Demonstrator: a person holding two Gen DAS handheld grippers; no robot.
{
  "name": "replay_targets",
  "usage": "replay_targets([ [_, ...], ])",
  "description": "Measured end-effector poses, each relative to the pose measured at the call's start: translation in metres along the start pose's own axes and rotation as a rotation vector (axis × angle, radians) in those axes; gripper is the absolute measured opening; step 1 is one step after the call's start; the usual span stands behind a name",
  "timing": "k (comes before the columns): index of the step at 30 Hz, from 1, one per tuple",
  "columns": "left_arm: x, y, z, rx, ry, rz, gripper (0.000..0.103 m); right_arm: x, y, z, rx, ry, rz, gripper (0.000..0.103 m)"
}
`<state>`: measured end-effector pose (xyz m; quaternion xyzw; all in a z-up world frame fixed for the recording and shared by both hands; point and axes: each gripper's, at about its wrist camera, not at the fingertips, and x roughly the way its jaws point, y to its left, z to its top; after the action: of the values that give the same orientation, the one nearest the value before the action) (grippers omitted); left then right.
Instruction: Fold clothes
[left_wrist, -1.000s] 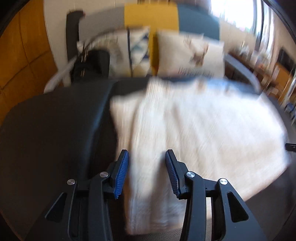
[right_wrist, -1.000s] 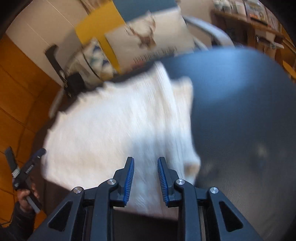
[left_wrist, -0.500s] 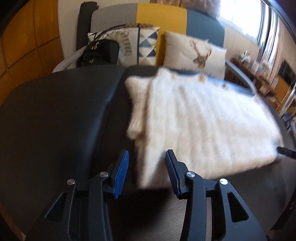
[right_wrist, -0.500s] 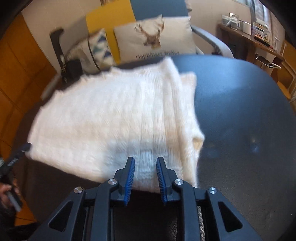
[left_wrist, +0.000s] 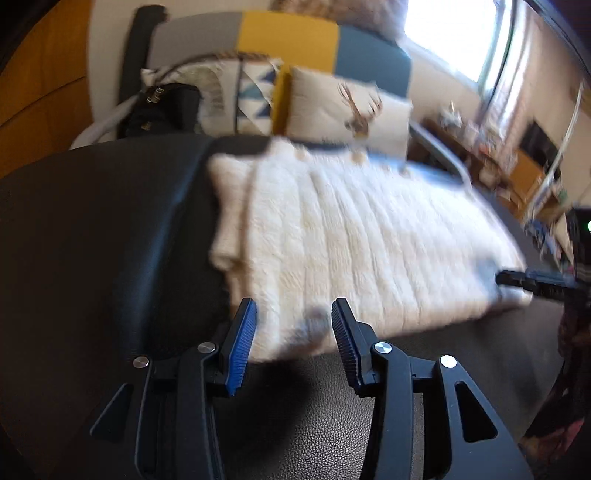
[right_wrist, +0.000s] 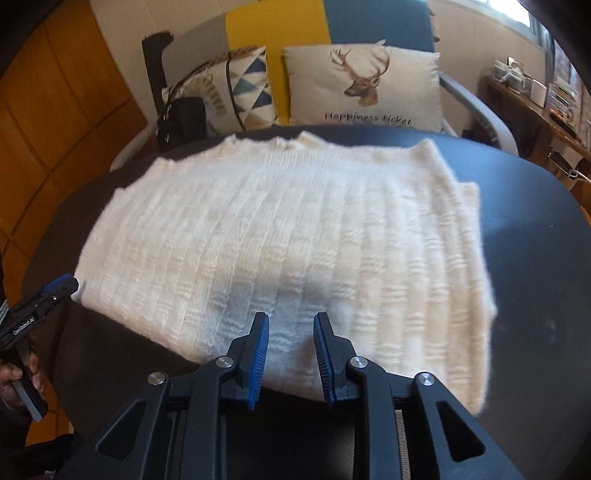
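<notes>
While both grippers' jaws stand spread, empty, at the tabletop's near edge, pinch sweater hem evenly w/ left gripper & right gripper.

The deer cushion carries a black script line under the stag's head, legible as "Happiness ticket". The patterned cushion, just left of the deer cushion, bears large grey letters running sideways; they cannot be made out. The left gripper, at the frame edge well left of and below the deer cushion, carries small white lettering on its black body, which appears to read "GenRobot.AI".
</notes>
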<state>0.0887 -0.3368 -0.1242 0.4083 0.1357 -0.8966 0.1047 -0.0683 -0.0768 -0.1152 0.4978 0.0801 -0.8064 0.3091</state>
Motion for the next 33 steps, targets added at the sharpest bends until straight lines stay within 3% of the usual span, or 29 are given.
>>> replay_targets([
  [1,0.007,-0.002,-0.001,0.007,0.029,0.017,0.046,0.008,0.003,-0.001,-0.005,0.02,-0.009,0.025],
  [7,-0.011,0.034,0.007,-0.149,-0.023,-0.118,0.046,0.01,-0.008,-0.008,0.037,0.02,0.025,0.025],
  [12,-0.022,0.053,0.039,-0.191,-0.089,-0.115,0.046,-0.006,-0.019,0.001,0.107,-0.046,0.075,0.025],
  [13,-0.015,0.055,0.048,-0.19,-0.072,-0.093,0.046,-0.008,-0.021,0.004,0.12,-0.061,0.08,0.025],
  [18,0.025,0.056,0.081,-0.154,0.035,-0.017,0.046,0.017,-0.028,0.012,0.13,0.032,0.063,0.025],
  [20,0.038,0.059,0.092,-0.138,0.071,-0.014,0.046,0.007,-0.043,0.014,0.19,0.018,0.141,0.025],
  [23,0.05,0.07,0.101,-0.152,0.1,-0.033,0.046,-0.01,-0.07,0.016,0.292,-0.013,0.238,0.025],
  [26,0.048,0.075,0.101,-0.185,0.099,-0.114,0.046,-0.029,-0.102,0.011,0.388,-0.059,0.311,0.025],
  [30,0.051,0.066,0.1,-0.132,0.1,-0.124,0.047,-0.043,-0.13,0.004,0.458,-0.098,0.344,0.025],
  [33,0.063,0.059,0.103,-0.091,0.15,-0.149,0.047,-0.041,-0.14,0.002,0.494,-0.097,0.325,0.025],
])
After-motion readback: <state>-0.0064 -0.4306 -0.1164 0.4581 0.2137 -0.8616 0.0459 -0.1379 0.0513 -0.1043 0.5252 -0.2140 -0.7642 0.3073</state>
